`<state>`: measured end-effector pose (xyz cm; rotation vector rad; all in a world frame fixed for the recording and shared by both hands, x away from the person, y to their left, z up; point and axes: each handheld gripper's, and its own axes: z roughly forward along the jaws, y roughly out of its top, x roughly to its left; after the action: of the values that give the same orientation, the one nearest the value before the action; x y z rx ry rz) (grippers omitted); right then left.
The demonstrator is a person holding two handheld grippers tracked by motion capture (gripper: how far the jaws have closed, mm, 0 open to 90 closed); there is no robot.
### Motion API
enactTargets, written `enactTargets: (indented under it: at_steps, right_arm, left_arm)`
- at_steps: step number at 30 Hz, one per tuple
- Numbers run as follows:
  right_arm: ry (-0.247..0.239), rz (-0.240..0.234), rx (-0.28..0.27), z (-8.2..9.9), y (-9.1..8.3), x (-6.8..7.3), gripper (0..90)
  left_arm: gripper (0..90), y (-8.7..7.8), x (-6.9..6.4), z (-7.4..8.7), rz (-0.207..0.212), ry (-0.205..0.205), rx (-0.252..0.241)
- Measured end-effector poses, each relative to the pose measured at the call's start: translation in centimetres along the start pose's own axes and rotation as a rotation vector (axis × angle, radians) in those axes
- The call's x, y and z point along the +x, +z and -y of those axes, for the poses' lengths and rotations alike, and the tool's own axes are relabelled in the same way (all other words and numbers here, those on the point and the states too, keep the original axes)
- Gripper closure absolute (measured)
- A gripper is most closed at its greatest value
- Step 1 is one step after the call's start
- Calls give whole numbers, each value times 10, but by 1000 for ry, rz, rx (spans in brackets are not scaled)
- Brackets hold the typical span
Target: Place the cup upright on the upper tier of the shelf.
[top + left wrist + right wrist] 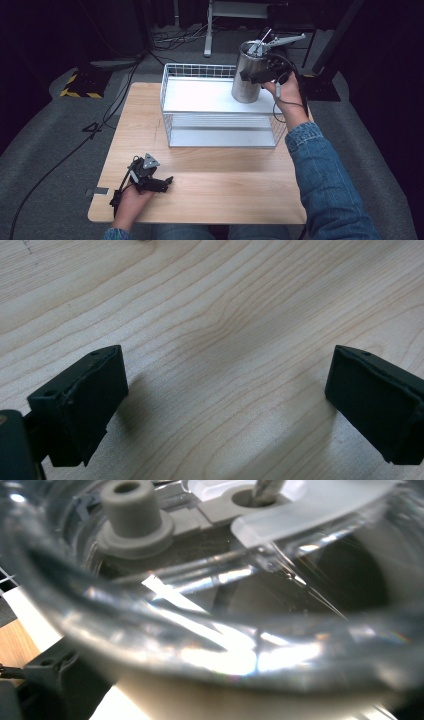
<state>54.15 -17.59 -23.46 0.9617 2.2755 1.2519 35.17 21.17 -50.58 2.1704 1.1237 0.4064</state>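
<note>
Right gripper [261, 75] is meeting the upper wall of the steel canister [247, 80], which is standing slightly tilted on the top shelf of the white wire rack [172, 107] at the far side of the worktop [210, 185]. The canister's base is resting near the shelf's right rear corner. Its jaws are sitting against the canister near the rim, but the gripper body and the hand are covering them, so I cannot tell how far apart they are or whether they are clamping. In the right gripper view the canister rim [210, 645] is blurring across most of the frame; a grey lid fitting [132, 517] and a metal rod base are showing inside it, and one jaw is barely visible at lower left.

Left gripper [152, 181] is lying low over the near-left worktop, well apart from the rack. Its jaws are standing wide open with bare wood between them, holding nothing.
</note>
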Motion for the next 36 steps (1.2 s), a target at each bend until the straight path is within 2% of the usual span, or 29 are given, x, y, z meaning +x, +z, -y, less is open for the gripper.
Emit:
enactTargets:
  at_steps: [7, 12, 15, 26, 36]
  right_arm:
    - [-5, -2, -18, 3, -14, 2, 0]
    - [-2, 1, -32, 6, -30, 3, 0]
    - [-1, -13, -44, 8, -40, 3, 0]
    - [-44, -36, -64, 17, -80, 12, 0]
    - [-65, -71, -69, 36, -104, 20, 0]
  left_arm:
    - [40, 0, 0, 0, -2, 1, -3]
    - [40, 0, 0, 0, -3, 1, -3]
    - [41, 0, 0, 0, -4, 0, -4]
    - [42, 0, 0, 0, -1, 7, 3]
    - [42, 0, 0, 1, -3, 6, -2]
